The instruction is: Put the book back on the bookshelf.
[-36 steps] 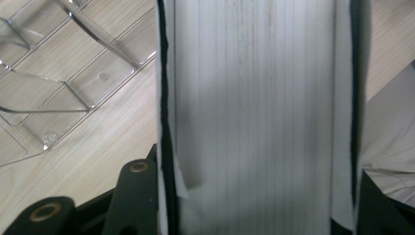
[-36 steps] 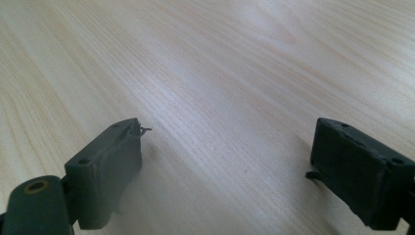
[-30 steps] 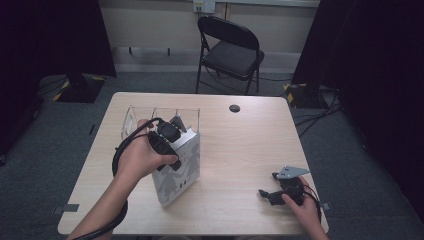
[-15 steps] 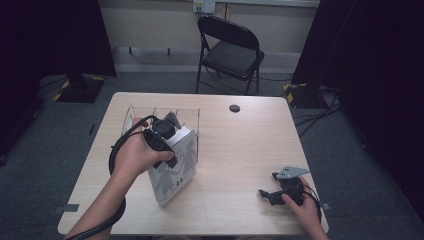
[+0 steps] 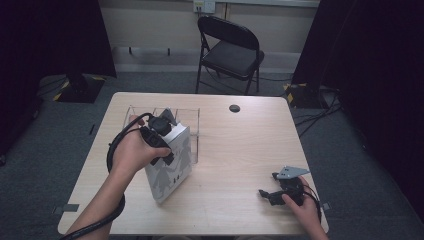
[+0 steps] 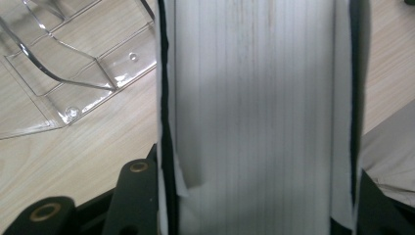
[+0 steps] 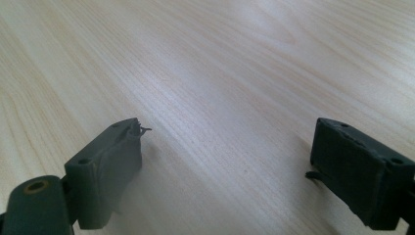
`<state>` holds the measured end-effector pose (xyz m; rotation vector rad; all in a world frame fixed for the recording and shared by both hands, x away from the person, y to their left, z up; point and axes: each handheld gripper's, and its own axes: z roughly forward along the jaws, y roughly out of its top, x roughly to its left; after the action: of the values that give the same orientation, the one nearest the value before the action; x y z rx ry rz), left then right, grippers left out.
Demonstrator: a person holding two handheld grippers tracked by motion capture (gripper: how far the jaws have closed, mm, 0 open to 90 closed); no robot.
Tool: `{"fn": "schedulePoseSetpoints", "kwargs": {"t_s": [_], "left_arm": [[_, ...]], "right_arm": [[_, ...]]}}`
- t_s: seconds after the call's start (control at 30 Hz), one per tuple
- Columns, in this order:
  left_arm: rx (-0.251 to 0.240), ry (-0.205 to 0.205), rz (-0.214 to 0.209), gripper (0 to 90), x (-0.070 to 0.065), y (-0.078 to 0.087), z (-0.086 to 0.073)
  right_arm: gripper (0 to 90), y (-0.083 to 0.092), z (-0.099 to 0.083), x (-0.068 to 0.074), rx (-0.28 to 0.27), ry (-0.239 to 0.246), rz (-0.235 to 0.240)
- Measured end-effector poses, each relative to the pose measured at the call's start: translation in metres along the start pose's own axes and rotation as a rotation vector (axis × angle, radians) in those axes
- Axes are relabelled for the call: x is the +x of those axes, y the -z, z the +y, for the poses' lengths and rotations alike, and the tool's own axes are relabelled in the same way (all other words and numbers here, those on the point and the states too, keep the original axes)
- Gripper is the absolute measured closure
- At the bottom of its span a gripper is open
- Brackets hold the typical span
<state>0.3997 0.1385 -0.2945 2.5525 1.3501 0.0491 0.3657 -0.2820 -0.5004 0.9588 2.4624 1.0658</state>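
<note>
Left of centre on the counter (image 5: 235, 150), my left tool (image 5: 161, 136) pinches a white book (image 5: 170, 165) by its upper edge. Jaws pressed on both covers, page block between them in the left gripper view (image 6: 254, 112). Book stands on its lower near corner, tilted, top leaning toward the far side. Long axis runs from that near corner up to the tool.

Clear plastic rack (image 5: 192, 120) sits just beyond the book, far side, its dividers touching or very nearly touching the book's upper end; I cannot tell which. Rack lies to the left of the book in the left gripper view (image 6: 58, 73).

Right tool (image 5: 280, 192) rests at the near right of the counter, jaws spread, nothing between them (image 7: 225, 161). Well apart from the book.

Judgement: left hand is the nearer one; the slot lies up and away from the tool.
</note>
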Motion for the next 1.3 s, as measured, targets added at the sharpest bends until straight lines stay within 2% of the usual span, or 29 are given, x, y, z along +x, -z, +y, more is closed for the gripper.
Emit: {"fn": "schedulePoseSetpoints", "kwargs": {"t_s": [0.03,0.1,0.13,0.17,0.2,0.3,0.33,0.37,0.4,0.43,0.47,0.6,0.63,0.73,0.8,0.87,0.9,0.93,0.97,1.0,1.03,1.07,1.1,1.17,1.3], "left_arm": [[-0.003,0.018,-0.004,52.8,0.000,0.000,0.000],[-0.002,0.001,0.002,52.8,0.002,0.001,0.001],[-0.008,0.028,-0.003,52.8,0.002,0.001,0.001],[-0.008,0.030,0.000,52.8,0.002,0.002,0.002],[-0.007,0.014,0.008,52.8,0.004,0.003,0.002],[-0.009,0.017,0.015,52.8,0.004,0.004,0.004],[-0.011,0.023,0.016,52.8,0.005,0.004,0.004],[-0.008,0.045,0.012,52.8,0.004,0.004,0.005],[-0.010,0.034,0.017,52.8,0.006,0.004,0.006],[-0.015,0.062,0.009,52.8,0.005,0.004,0.006],[-0.012,0.034,0.013,52.8,0.007,0.005,0.007],[-0.010,0.051,0.026,52.9,0.007,0.005,0.010],[-0.013,0.040,0.031,52.8,0.007,0.005,0.011],[-0.008,0.047,0.031,52.8,0.008,0.006,0.013],[-0.023,0.085,0.027,52.8,0.006,0.006,0.014],[-0.017,0.080,0.032,52.8,0.007,0.007,0.016],[-0.014,0.054,0.033,52.8,0.009,0.007,0.017],[-0.027,0.087,0.027,52.8,0.007,0.006,0.017],[-0.028,0.093,0.031,52.8,0.007,0.006,0.017],[-0.022,0.066,0.031,52.8,0.009,0.007,0.018],[-0.013,0.068,0.035,52.8,0.009,0.008,0.019],[-0.026,0.064,0.036,52.8,0.009,0.007,0.020],[-0.029,0.078,0.039,52.8,0.008,0.007,0.021],[-0.026,0.070,0.037,52.8,0.009,0.007,0.023],[-0.023,0.089,0.044,52.9,0.009,0.007,0.025]], "right_arm": [[10.9,0.000,0.000,0.000,0.000,0.000,0.000],[10.9,0.000,0.000,0.000,0.000,0.000,0.000],[10.9,0.000,0.000,0.000,0.000,0.000,0.000],[11.0,0.000,0.000,0.000,0.000,0.000,0.000],[10.9,0.000,0.000,0.000,0.000,0.000,0.000],[10.9,0.000,0.000,0.000,0.000,0.000,0.000],[10.9,0.000,0.000,0.000,0.000,0.000,0.000],[10.9,0.000,0.000,0.000,0.000,-0.001,0.000],[10.9,0.000,0.000,0.000,0.000,0.000,0.000],[10.9,0.000,0.000,0.000,0.000,-0.001,0.000],[10.9,0.000,0.000,0.000,0.000,-0.001,0.000],[10.9,0.000,0.000,0.000,0.000,0.000,0.000],[10.9,0.000,0.000,0.000,0.000,0.000,0.000],[10.9,0.000,0.000,0.000,0.002,0.000,0.002],[10.9,0.000,0.000,0.000,0.002,0.000,0.002],[10.9,0.000,0.000,0.000,0.002,-0.001,0.002],[10.9,0.000,0.000,0.000,0.001,0.001,0.002],[10.9,0.000,0.000,0.000,0.002,0.000,0.002],[10.9,0.000,0.000,0.000,0.002,0.000,0.002],[10.9,0.000,0.000,0.000,0.002,0.000,0.002],[10.9,0.000,0.000,0.000,0.002,0.000,0.002],[10.9,0.000,0.000,0.000,0.002,0.000,0.002],[10.9,0.000,0.000,0.000,0.002,0.000,0.002],[10.9,0.000,0.000,0.000,0.002,0.000,0.002],[10.9,0.000,0.000,0.000,0.002,0.000,0.002]]}}
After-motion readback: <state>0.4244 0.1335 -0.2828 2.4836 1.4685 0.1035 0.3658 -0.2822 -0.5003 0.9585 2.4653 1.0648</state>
